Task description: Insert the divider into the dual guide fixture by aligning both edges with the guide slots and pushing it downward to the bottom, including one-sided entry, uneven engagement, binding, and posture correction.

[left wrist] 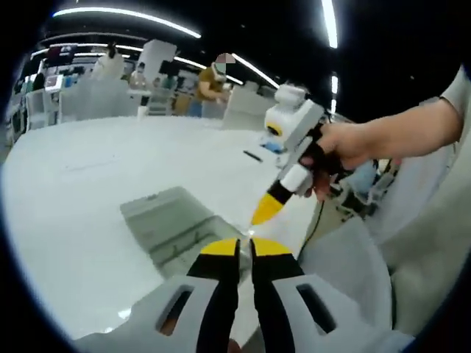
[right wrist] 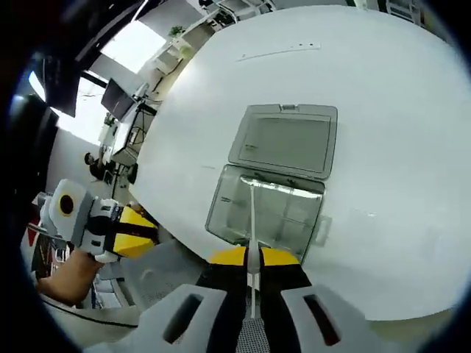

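One thin divider (right wrist: 252, 243), pinched in the right hand-held gripper (right wrist: 254, 259), runs lengthwise over the clear box (right wrist: 294, 213) on the counter (right wrist: 397, 147); the left hand-held gripper (left wrist: 245, 248), near-closed and empty, waits beside.

Long ceiling light strips (left wrist: 125, 16) at twelve o'clock in the left gripper view light the scene brightly. The white worktop (right wrist: 397, 147) glares, nearly washed out, with faint shadows. Fisheye bending curves everything toward the edges; the distant background is soft.
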`<control>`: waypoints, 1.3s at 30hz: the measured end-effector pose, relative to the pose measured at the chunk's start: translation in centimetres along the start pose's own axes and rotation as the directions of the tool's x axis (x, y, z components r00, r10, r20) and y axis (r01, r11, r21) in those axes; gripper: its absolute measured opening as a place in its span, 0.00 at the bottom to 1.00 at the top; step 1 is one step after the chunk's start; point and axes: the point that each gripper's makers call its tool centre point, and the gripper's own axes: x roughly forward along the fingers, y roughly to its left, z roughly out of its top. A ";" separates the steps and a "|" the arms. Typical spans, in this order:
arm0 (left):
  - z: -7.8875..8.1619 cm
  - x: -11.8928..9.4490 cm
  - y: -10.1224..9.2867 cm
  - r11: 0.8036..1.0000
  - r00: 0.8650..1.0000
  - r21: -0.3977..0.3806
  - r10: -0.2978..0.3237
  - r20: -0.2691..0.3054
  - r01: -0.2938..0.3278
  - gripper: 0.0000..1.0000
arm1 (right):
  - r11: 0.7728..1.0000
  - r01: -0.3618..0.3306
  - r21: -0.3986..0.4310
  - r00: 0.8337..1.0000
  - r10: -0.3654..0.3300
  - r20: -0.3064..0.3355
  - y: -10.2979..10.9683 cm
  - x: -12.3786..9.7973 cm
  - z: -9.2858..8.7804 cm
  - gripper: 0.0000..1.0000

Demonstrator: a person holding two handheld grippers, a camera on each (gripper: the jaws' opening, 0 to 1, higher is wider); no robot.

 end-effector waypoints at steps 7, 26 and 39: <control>-0.7 -0.2 0.1 1.000 1.000 0.023 0.019 -0.011 -0.019 0.03 | 0.994 0.052 0.098 0.996 -0.045 -0.072 -0.7 0.8 0.0 0.00; -1.6 -1.2 1.1 0.991 0.994 0.088 0.105 -0.015 -0.103 0.09 | 0.976 0.100 0.192 0.984 -0.068 -0.168 0.1 2.3 -0.2 0.00; -2.2 -1.7 1.4 0.989 0.992 0.076 0.128 -0.019 -0.126 0.19 | 0.971 0.137 0.196 0.977 -0.099 -0.190 -0.3 2.9 -0.1 0.00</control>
